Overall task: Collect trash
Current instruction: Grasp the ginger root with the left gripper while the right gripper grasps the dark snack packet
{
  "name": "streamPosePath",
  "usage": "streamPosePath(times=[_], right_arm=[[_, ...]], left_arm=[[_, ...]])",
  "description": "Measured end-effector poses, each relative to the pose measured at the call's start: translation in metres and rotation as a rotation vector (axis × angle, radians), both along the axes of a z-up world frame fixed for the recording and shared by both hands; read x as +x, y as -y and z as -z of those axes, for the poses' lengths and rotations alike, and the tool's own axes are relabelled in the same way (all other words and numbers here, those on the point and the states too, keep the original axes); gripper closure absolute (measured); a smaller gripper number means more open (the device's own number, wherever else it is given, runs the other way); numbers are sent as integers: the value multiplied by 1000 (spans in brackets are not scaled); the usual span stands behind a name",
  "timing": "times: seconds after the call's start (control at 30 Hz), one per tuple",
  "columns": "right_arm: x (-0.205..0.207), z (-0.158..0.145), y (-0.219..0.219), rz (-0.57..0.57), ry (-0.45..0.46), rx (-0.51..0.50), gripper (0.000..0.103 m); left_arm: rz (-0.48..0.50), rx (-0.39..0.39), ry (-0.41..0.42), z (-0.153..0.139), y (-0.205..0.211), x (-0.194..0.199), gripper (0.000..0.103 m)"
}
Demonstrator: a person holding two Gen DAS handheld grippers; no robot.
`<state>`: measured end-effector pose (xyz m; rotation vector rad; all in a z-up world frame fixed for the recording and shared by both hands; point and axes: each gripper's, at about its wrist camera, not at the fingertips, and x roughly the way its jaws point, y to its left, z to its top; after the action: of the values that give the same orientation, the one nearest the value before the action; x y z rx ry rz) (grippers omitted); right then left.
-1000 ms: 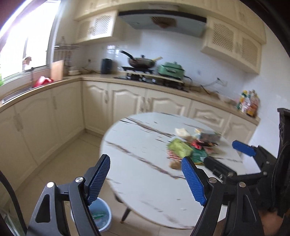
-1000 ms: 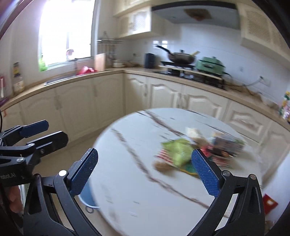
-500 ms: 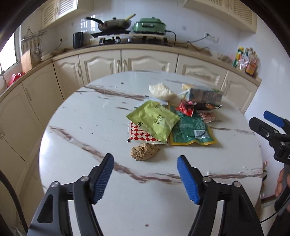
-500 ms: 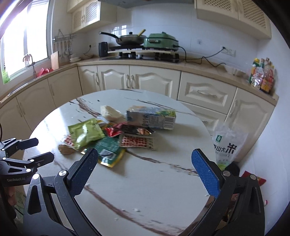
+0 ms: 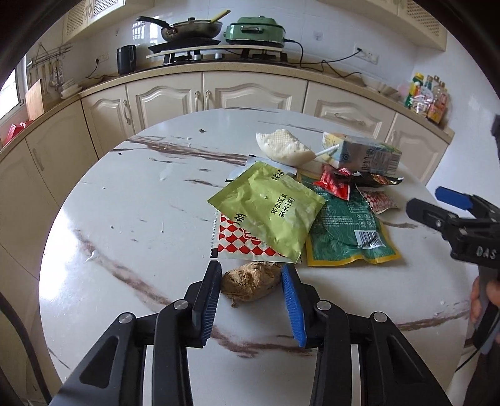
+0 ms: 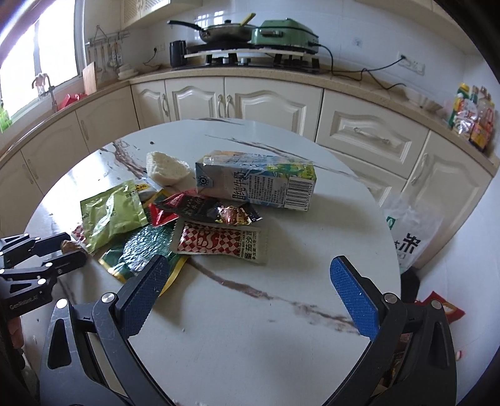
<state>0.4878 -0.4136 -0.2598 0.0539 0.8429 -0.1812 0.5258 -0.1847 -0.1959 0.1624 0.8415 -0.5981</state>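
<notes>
A pile of trash lies on the round marble table (image 5: 125, 218): a light green pouch (image 5: 268, 212), a dark green pouch (image 5: 347, 231), a red-checked sachet (image 6: 218, 242), a milk carton (image 6: 254, 184), a white crumpled tissue (image 5: 282, 146) and a brown crumpled lump (image 5: 250, 284). My left gripper (image 5: 251, 301) has its jaws narrowed around the brown lump, both pads at its sides. My right gripper (image 6: 250, 296) is wide open and empty above the table's near side, short of the checked sachet.
Cream cabinets and a counter with a stove, a pan (image 5: 190, 28) and a green cooker (image 5: 254, 31) curve behind the table. A white rice bag (image 6: 409, 237) and a red packet (image 6: 440, 309) lie on the floor to the right of the table.
Both grippers swung from facing the kitchen to over the table. My left gripper moved down to the brown lump and narrowed its jaws around it. My right gripper stayed wide open.
</notes>
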Motion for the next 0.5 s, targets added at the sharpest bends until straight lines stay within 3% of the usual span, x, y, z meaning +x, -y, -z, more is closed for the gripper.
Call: streamPosePath(times=[0.2, 0.37, 0.43, 0.5], right_arm=[[22, 3, -4, -37, -3, 18, 0], [46, 12, -16, -90, -31, -49, 0], [54, 16, -21, -108, -44, -81, 7], [61, 18, -24, -125, -51, -87, 24]], left_arm=[[-4, -23, 10, -1, -12, -9, 72], [-13, -38, 18, -11, -36, -16, 72], [-16, -46, 23, -15, -43, -19, 73], [-21, -58, 25, -18, -49, -21, 73]])
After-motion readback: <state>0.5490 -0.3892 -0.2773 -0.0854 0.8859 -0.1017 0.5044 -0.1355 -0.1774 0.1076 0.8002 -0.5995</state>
